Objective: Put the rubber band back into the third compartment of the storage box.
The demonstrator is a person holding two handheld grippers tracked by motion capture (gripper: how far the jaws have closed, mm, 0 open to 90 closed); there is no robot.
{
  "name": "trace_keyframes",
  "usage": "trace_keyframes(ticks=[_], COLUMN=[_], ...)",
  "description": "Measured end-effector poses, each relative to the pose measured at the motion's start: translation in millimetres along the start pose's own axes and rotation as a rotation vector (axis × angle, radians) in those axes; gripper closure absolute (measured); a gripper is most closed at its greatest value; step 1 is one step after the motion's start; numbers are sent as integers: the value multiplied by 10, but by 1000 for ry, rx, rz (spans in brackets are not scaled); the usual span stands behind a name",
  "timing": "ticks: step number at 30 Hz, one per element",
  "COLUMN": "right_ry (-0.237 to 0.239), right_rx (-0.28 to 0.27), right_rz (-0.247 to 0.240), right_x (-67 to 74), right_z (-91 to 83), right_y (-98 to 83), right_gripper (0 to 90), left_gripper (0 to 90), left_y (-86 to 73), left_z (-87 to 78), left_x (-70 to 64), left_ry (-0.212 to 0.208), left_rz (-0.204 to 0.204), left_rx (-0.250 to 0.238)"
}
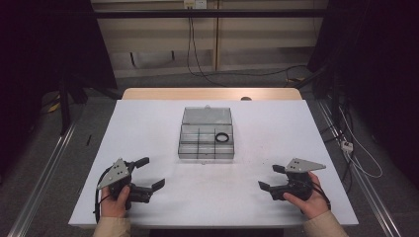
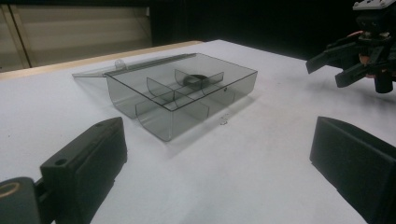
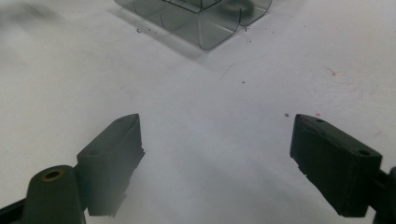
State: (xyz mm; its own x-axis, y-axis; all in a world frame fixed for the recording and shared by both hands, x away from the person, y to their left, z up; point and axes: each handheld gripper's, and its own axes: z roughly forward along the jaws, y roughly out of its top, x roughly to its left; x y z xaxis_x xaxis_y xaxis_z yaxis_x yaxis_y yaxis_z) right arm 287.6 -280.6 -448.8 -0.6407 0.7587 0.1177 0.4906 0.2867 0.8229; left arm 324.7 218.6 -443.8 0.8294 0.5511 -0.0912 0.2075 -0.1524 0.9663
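A clear smoky plastic compartment box (image 1: pixel 206 141) lies at the middle of the white table (image 1: pixel 148 123), its lid (image 1: pixel 207 116) flipped open behind it. A black ring (image 1: pixel 223 138) rests in its right rear compartment. The left gripper view shows the box (image 2: pixel 187 93) a short way ahead with the ring (image 2: pixel 195 79) inside. My left gripper (image 1: pixel 152 173) sits near the front left, open and holding nothing. My right gripper (image 1: pixel 270 177) is open at the front right, pointing toward the box (image 3: pixel 205 18); it also appears far off as the right gripper (image 2: pixel 329 70) in the left gripper view.
The table's wooden far edge (image 1: pixel 212 93) shows behind the white sheet. Cables (image 1: pixel 351 143) and a rail lie on the floor to the right. Small specks (image 3: pixel 243 82) mark the sheet in front of the box.
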Motion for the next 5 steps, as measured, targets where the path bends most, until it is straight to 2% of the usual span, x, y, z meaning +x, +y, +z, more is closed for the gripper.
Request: trace_keyframes(ticks=[5], right_ry=[-24], right_rx=[10], right_rz=[2], right_x=[-25], right_z=[-14], right_y=[-30], right_gripper=[157], left_gripper=[36], left_y=[6], left_z=[6], left_x=[-10], left_ry=[1], left_rz=[4], left_rx=[1])
